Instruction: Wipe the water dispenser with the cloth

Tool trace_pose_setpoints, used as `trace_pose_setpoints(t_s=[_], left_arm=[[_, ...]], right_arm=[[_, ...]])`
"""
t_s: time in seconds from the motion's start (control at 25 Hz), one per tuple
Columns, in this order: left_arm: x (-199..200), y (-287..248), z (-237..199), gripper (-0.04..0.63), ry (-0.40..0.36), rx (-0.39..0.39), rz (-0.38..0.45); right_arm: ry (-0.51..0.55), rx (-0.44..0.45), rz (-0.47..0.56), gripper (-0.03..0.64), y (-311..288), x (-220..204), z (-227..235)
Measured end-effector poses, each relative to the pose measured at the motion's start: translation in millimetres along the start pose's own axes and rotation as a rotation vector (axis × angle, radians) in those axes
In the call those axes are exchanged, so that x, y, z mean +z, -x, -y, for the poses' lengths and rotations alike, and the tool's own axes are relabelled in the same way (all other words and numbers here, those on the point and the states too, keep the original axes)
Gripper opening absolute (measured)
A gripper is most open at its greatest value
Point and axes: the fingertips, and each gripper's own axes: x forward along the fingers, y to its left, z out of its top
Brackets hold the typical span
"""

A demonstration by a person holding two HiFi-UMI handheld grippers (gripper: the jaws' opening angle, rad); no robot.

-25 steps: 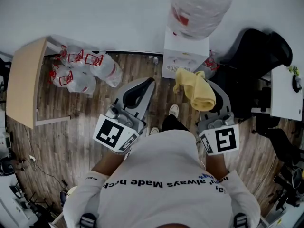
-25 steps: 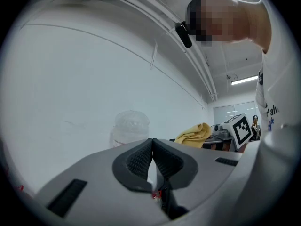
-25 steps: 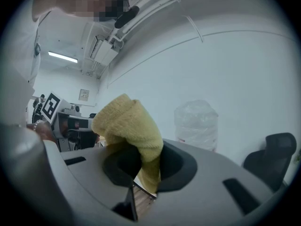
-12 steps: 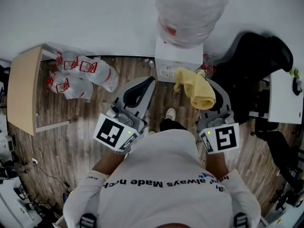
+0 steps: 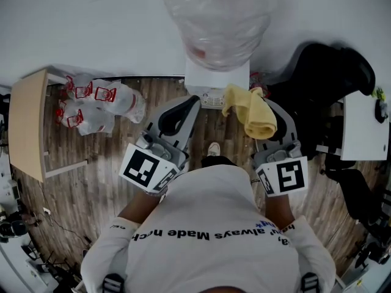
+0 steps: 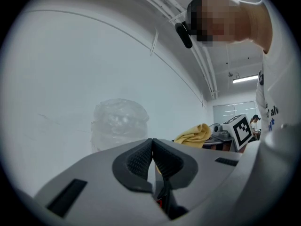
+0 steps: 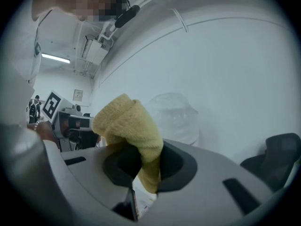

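A white water dispenser (image 5: 215,82) stands against the wall with a clear plastic-wrapped bottle (image 5: 214,17) on top; the bottle (image 7: 174,119) also shows ahead in both gripper views, as bottle (image 6: 120,124) in the left one. My right gripper (image 5: 264,112) is shut on a yellow cloth (image 5: 252,112), which bunches above its jaws as cloth (image 7: 129,133) and hangs just right of the dispenser's front. My left gripper (image 5: 188,108) is shut with nothing in it, its pads (image 6: 141,161) pressed together, close to the dispenser's lower front.
A black office chair (image 5: 324,84) stands right of the dispenser, a white desk (image 5: 363,127) beyond it. Bagged bottles (image 5: 98,102) lie on the wooden floor at left beside a light wooden board (image 5: 27,127). My shoe (image 5: 214,149) is below the dispenser.
The dispenser and bottle have come closer and larger in the head view, shifting left. Both grippers keep their pose, the cloth still held in the right one.
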Motion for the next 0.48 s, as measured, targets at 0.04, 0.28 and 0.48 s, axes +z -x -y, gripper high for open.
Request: trace_pose_setpoints(t_s=[0.04,0.28,0.48], left_arm=[[-0.6,-5.2,0.6,0.02,-0.001,0.0,0.0],[-8.1,-23.7,7.0,0.02,0.01,0.004,-0.004],[-12.1,-27.0,2.4,0.02,0.009,0.011,-0.014]], right_arm=[[0.001,0.001,0.0,0.067,-0.5,-0.1,4.8],[-0.001,0.012,-0.002,0.068,-2.5,-4.1,21.6],[-0.006,0.021,0.0,0.067,-8.7,-6.0,23.2]])
